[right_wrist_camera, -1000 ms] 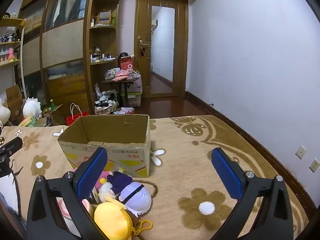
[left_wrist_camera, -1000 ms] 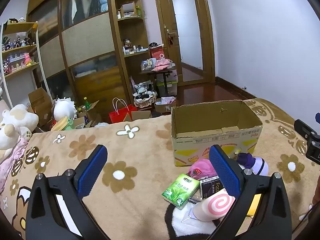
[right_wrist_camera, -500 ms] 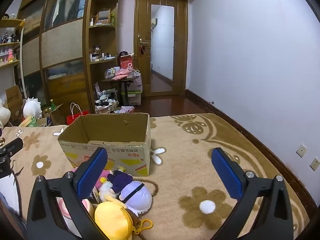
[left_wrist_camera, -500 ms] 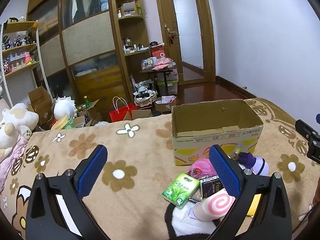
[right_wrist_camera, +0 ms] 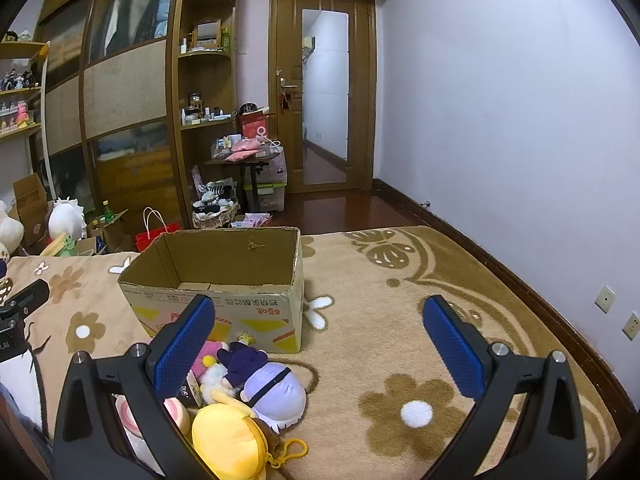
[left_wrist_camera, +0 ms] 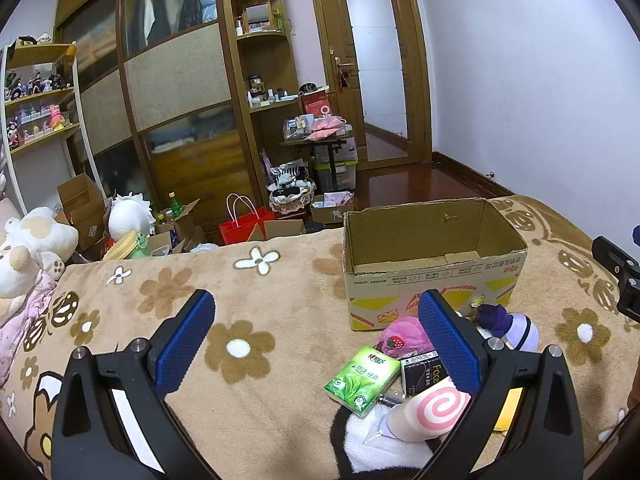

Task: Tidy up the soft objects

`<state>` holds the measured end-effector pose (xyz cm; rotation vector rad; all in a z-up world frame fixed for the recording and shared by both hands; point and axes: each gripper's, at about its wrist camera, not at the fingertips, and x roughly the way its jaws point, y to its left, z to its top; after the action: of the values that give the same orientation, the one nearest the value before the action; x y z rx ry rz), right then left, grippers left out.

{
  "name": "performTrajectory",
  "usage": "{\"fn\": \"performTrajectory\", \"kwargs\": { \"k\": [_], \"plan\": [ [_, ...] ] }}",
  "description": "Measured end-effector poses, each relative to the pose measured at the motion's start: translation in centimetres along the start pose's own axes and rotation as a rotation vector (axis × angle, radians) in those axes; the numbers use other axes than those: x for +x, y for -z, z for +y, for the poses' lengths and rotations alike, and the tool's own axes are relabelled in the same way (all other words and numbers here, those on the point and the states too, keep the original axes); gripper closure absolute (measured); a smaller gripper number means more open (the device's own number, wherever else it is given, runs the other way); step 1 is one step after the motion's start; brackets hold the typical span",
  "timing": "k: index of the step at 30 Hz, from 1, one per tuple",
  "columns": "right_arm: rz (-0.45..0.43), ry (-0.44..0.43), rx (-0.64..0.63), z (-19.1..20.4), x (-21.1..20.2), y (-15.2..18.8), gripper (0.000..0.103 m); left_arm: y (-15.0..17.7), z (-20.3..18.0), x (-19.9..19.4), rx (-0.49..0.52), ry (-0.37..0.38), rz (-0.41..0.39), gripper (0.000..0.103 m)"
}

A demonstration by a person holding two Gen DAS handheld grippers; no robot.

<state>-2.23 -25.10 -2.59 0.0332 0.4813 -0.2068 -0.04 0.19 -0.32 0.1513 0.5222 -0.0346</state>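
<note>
An open cardboard box (left_wrist_camera: 432, 264) stands empty on the flowered blanket; it also shows in the right wrist view (right_wrist_camera: 224, 300). In front of it lies a pile: a pink strawberry plush (left_wrist_camera: 402, 338), a purple doll (left_wrist_camera: 516, 326) (right_wrist_camera: 268, 384), a pink swirl plush (left_wrist_camera: 432, 408), a green tissue pack (left_wrist_camera: 362, 380), a black tissue pack (left_wrist_camera: 422, 372) and a yellow pouch (right_wrist_camera: 230, 438). My left gripper (left_wrist_camera: 316, 344) is open and empty above the blanket, left of the pile. My right gripper (right_wrist_camera: 318, 346) is open and empty, right of the pile.
The bed's blanket (right_wrist_camera: 400, 320) runs to the right edge by the wall. Stuffed animals (left_wrist_camera: 28, 248) sit at the far left. Beyond the bed are a wardrobe, shelves, a red bag (left_wrist_camera: 244, 228) and floor clutter.
</note>
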Motion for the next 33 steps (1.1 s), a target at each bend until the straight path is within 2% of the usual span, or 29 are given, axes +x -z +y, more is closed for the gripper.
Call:
{"fn": "performTrajectory", "kwargs": {
  "k": [33],
  "plan": [
    [0.002, -0.014, -0.013, 0.28, 0.03, 0.09, 0.000, 0.18, 0.73, 0.23, -0.014, -0.009, 0.006, 0.002]
  ]
}}
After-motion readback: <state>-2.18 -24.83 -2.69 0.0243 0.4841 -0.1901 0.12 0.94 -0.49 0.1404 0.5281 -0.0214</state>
